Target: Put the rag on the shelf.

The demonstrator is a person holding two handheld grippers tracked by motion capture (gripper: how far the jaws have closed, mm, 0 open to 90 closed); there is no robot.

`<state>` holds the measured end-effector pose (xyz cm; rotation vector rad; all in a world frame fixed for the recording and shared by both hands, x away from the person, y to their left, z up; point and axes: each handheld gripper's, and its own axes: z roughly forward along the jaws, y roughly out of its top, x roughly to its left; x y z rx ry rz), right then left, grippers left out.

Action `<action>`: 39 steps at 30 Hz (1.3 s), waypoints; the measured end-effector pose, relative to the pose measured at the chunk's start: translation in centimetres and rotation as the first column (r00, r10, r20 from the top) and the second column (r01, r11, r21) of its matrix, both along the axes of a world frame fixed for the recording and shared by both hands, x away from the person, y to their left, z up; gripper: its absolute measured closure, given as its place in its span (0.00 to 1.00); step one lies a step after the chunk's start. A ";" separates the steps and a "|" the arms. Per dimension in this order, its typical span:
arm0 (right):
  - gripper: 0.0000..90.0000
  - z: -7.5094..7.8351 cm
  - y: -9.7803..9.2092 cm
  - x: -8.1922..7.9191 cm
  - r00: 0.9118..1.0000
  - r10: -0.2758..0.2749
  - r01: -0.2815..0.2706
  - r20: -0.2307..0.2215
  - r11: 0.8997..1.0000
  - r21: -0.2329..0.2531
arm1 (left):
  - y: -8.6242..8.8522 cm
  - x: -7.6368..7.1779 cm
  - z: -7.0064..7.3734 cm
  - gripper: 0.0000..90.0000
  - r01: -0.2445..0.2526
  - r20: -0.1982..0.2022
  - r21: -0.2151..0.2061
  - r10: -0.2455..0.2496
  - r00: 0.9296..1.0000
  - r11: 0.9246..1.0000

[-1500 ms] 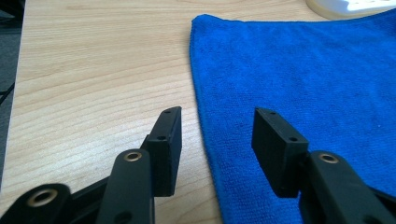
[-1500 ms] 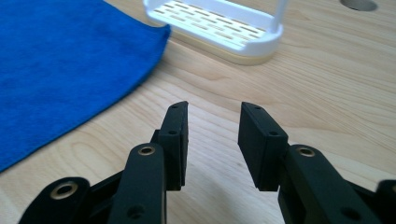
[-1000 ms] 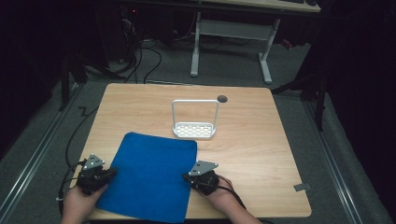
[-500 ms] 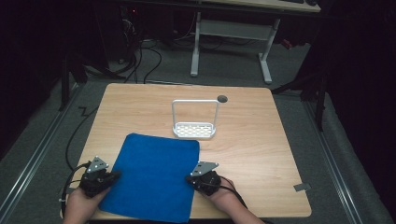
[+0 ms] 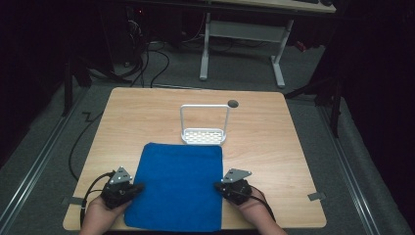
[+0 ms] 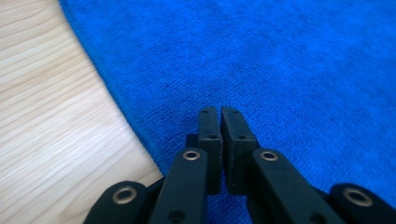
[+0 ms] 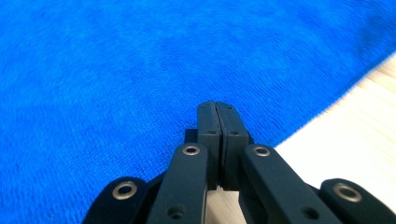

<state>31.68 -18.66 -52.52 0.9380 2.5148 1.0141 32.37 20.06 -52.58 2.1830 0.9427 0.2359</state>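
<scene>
A blue cloth (image 5: 178,188) lies flat on the near half of the wooden table (image 5: 279,152). My left gripper (image 5: 139,186) rests at the cloth's left edge, jaws pointing right onto it. In the left gripper view the cloth (image 6: 280,56) runs under the left gripper (image 6: 219,112), whose jaws stand together with a hairline gap and nothing between them. My right gripper (image 5: 217,186) sits at the cloth's right edge, pointing left. In the right gripper view the right gripper (image 7: 217,106) is shut, its tips down on the cloth (image 7: 116,60) near the edge.
A small white wire rack (image 5: 204,135) with a tall handle stands just beyond the cloth's far edge. A dark round hole (image 5: 233,103) marks the table behind it. A person's hands (image 5: 100,215) hold both grippers at the near edge. Cables trail off the left side.
Both grippers have slid to the right, and the cloth has shifted right with them. Its skewed outline now sits squarer to the table.
</scene>
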 end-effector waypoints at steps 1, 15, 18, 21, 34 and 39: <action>1.00 0.0 -0.4 -0.1 1.000 -0.013 0.013 -0.004 1.000 0.000 | -0.3 -0.1 0.0 0.97 0.009 0.000 -0.002 -0.009 1.000 1.000; 1.00 0.1 -5.4 -1.0 0.993 -0.117 0.117 0.010 0.993 -0.005 | -4.9 -1.0 -0.3 0.95 0.115 -0.002 -0.049 -0.115 0.993 0.992; 1.00 0.0 -7.1 -1.4 0.988 -0.155 0.155 0.011 0.988 0.000 | -6.2 -1.4 -0.4 0.94 0.150 0.001 -0.062 -0.150 0.989 0.987; 1.00 0.0 -8.2 -1.9 0.985 -0.174 0.174 0.006 0.985 0.006 | -6.8 -1.6 -0.4 0.94 0.174 -0.006 -0.075 -0.175 0.985 0.982; 0.99 0.0 -8.9 -2.7 0.983 -0.182 0.182 0.000 0.983 0.020 | -6.9 -1.9 -0.4 0.93 0.202 -0.012 -0.075 -0.203 0.979 0.977; 0.99 0.0 -8.7 -2.7 0.985 -0.174 0.174 0.004 0.984 0.021 | -6.7 -1.9 -0.3 0.93 0.210 -0.023 -0.077 -0.212 0.977 0.975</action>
